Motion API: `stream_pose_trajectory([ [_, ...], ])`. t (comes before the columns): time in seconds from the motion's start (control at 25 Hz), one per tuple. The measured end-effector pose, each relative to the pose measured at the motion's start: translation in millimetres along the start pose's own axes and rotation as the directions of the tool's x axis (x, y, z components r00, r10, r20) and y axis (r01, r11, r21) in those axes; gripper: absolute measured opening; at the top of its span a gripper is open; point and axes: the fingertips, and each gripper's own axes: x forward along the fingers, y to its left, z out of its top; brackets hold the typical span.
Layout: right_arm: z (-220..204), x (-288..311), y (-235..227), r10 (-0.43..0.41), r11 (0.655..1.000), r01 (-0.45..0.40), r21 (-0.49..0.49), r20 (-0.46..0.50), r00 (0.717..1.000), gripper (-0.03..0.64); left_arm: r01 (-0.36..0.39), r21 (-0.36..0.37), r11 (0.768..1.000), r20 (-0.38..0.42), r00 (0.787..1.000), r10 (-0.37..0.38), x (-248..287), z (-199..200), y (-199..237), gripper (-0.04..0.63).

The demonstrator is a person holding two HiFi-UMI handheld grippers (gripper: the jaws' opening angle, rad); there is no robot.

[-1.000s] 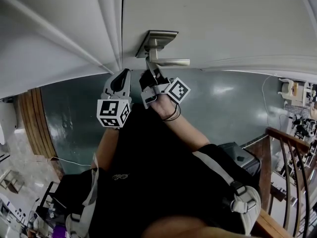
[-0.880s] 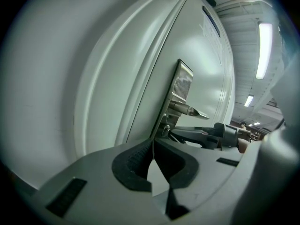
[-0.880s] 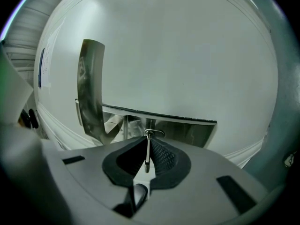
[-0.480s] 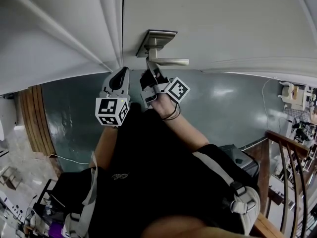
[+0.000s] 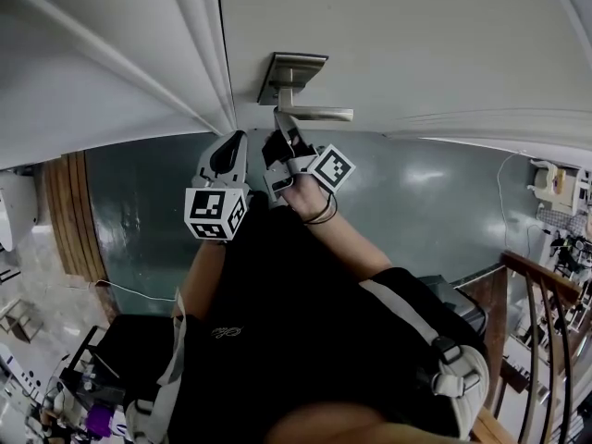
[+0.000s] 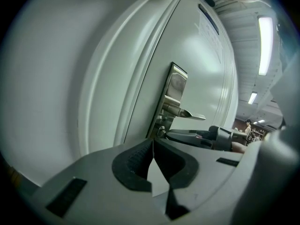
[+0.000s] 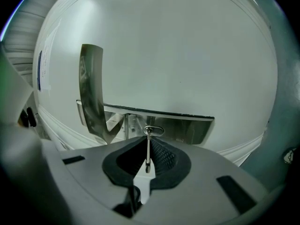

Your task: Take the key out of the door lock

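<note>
A thin metal key (image 7: 148, 146) stands edge-on in the oval lock cylinder (image 7: 153, 131) of the brushed-steel lock plate (image 5: 289, 70) on the white door. My right gripper (image 7: 148, 150) is shut on the key's bow, with the ribbed pads (image 7: 161, 154) pressed on both sides. In the head view the right gripper (image 5: 280, 126) sits just under the lever handle (image 5: 314, 114). My left gripper (image 5: 229, 144) hovers beside it near the door edge, shut and holding nothing. In the left gripper view its jaws (image 6: 153, 145) meet, with the handle (image 6: 190, 114) and the right gripper (image 6: 192, 136) ahead.
The white door frame moulding (image 5: 199, 44) runs to the left of the lock. A green floor (image 5: 444, 202) lies below, with a wooden banister (image 5: 546, 289) at the right and cluttered items (image 5: 83, 405) at the lower left.
</note>
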Motion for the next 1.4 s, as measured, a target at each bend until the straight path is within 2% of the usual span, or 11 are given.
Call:
stream_pose_trajectory([
  [0.4,-4.1,-10.5,2.5,0.015,1.000,-0.016,-0.021,-0.016,1.000,0.029,0.000,0.026,1.000,-0.006,1.000,0.000,-4.1,3.1,-7.6,0.028],
  [0.8,-13.5,-32.5,7.3,0.022,0.997,-0.027,-0.067,-0.080,0.997,0.031,-0.014,0.018,1.000,-0.009,1.000,0.014,-11.7,-5.1,-22.7,0.028],
  [1.24,-18.0,-68.4,12.9,0.024,0.998,-0.031,-0.058,-0.119,0.993,0.031,-0.026,0.012,1.000,-0.012,1.000,0.026,-25.6,-16.5,-50.4,0.028],
  [1.4,-22.4,-81.1,19.5,0.035,0.993,-0.051,-0.103,-0.155,0.987,0.031,-0.029,0.013,0.999,-0.018,0.999,0.029,-29.7,-21.9,-60.9,0.028],
])
